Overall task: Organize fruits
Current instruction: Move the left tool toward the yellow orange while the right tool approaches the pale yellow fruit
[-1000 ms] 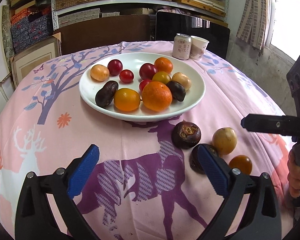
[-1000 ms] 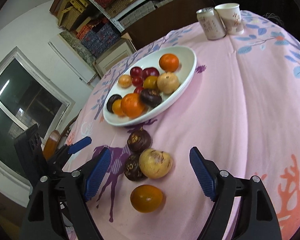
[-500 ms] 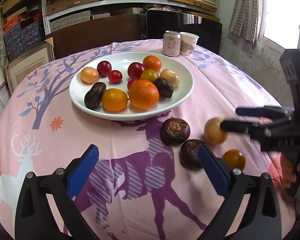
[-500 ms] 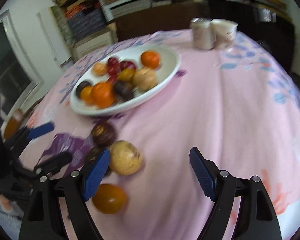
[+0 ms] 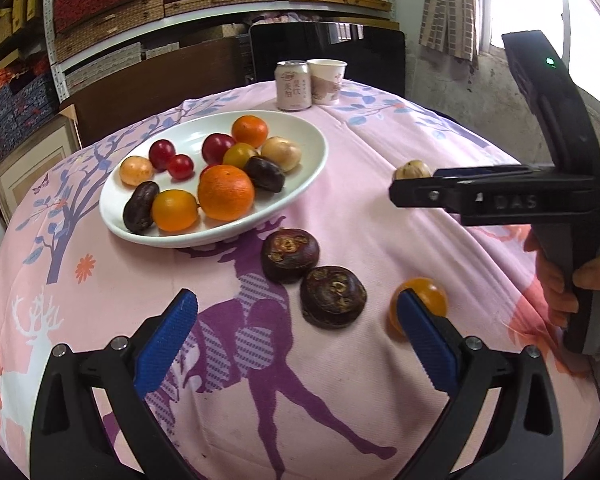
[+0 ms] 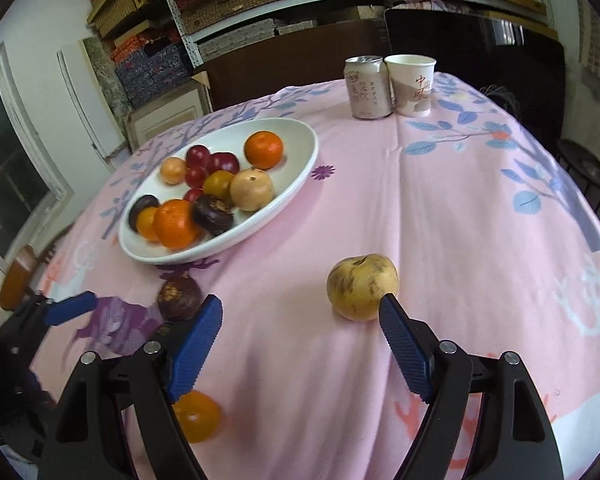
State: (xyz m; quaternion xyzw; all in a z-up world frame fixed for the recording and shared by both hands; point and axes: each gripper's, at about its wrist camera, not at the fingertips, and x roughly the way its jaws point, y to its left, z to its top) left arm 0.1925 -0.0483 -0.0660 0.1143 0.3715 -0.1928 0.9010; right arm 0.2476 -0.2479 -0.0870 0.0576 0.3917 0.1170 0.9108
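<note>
A white plate holds several oranges, red, yellow and dark fruits. On the pink cloth before it lie two dark brown fruits and a small orange fruit. A yellow fruit sits apart to the right. My left gripper is open just short of the nearer dark fruit. My right gripper is open, its right fingertip close beside the yellow fruit, with nothing between the pads.
A drink can and a paper cup stand at the table's far edge. Dark chairs and shelves of boxes lie behind. A hand holds the right gripper's handle at the right. One blue pad of my left gripper shows at the left.
The yellow fruit has shifted away from the dark fruits toward the right. My right gripper swung round to face it. My left gripper drifted sideways and stayed open.
</note>
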